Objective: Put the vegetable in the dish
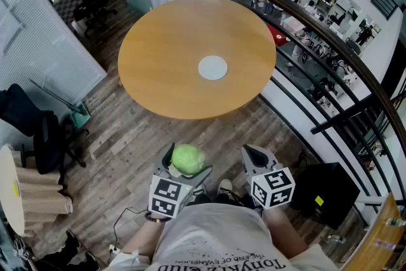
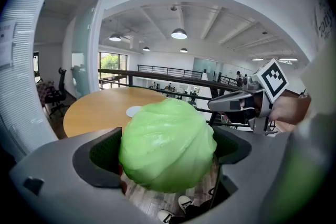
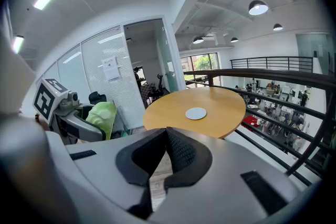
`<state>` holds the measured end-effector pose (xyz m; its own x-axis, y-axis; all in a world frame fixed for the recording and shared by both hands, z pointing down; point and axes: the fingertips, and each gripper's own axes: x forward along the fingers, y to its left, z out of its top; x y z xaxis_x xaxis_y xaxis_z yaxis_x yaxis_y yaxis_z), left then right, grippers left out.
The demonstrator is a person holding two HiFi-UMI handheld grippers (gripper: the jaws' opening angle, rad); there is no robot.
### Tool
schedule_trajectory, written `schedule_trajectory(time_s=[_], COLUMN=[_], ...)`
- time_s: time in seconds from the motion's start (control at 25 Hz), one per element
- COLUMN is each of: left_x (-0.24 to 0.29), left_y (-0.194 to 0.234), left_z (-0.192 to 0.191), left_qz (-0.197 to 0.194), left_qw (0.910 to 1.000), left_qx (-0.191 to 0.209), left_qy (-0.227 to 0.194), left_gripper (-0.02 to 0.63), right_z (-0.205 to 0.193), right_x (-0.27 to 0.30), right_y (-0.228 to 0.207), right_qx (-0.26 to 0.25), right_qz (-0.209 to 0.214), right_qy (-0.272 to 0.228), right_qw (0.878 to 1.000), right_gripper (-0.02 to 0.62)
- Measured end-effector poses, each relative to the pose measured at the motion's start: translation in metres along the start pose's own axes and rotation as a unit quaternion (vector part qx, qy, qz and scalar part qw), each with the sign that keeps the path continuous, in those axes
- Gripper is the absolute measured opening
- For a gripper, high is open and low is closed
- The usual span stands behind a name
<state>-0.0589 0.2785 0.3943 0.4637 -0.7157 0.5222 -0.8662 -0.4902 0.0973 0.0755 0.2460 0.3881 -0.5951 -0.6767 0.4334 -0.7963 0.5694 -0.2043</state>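
A pale green cabbage (image 1: 188,157) sits between the jaws of my left gripper (image 1: 188,165), which is shut on it, low over the wooden floor and short of the table. In the left gripper view the cabbage (image 2: 168,144) fills the space between the jaws. A small white dish (image 1: 212,68) lies near the middle of the round wooden table (image 1: 158,60), well ahead of both grippers. My right gripper (image 1: 251,154) hovers beside the left one, with its pads (image 3: 176,147) pressed together on nothing. The right gripper view also shows the dish (image 3: 196,113) and the held cabbage (image 3: 102,115).
A dark curved railing (image 1: 330,54) runs along the table's right side above a lower floor. A black box (image 1: 325,192) stands on the floor at right. Office chairs (image 1: 38,127) and a corrugated roll (image 1: 32,190) are at left; a green dustpan (image 1: 80,116) lies near the wall.
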Motion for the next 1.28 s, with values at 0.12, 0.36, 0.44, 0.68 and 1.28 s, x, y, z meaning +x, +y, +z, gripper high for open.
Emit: schedule_trajectory(time_s=[0.12,0.36,0.44,0.68,1.28], left_x=[0.000,-0.003,-0.005,-0.015,-0.022], left_y=[0.000,0.005,0.009,0.021,0.040], left_z=[0.000,-0.001,-0.002,-0.007,-0.014], left_qz=[-0.001,-0.002,-0.003,-0.013,-0.050], left_qw=[1.0000,1.0000,1.0000,0.9999,0.9986], left_qx=[-0.001,-0.005,-0.004,-0.002,0.015], left_qy=[0.001,0.001,0.000,-0.003,-0.007], left_gripper=[0.522,0.522,0.522,0.522,0.522], right_z=[0.002,0.003,0.003,0.010,0.010], right_x=[0.001,0.004,0.005,0.004,-0.001], right_y=[0.000,0.005,0.008,0.015,0.025], right_qx=[-0.001,-0.002,-0.004,0.000,0.024], right_qz=[-0.001,-0.001,-0.002,-0.027,-0.074], right_qy=[-0.001,0.002,0.004,-0.018,-0.042], right_qw=[1.000,1.000,1.000,0.999,0.996], right_gripper=[0.023,0.023,0.023,0.024,0.023])
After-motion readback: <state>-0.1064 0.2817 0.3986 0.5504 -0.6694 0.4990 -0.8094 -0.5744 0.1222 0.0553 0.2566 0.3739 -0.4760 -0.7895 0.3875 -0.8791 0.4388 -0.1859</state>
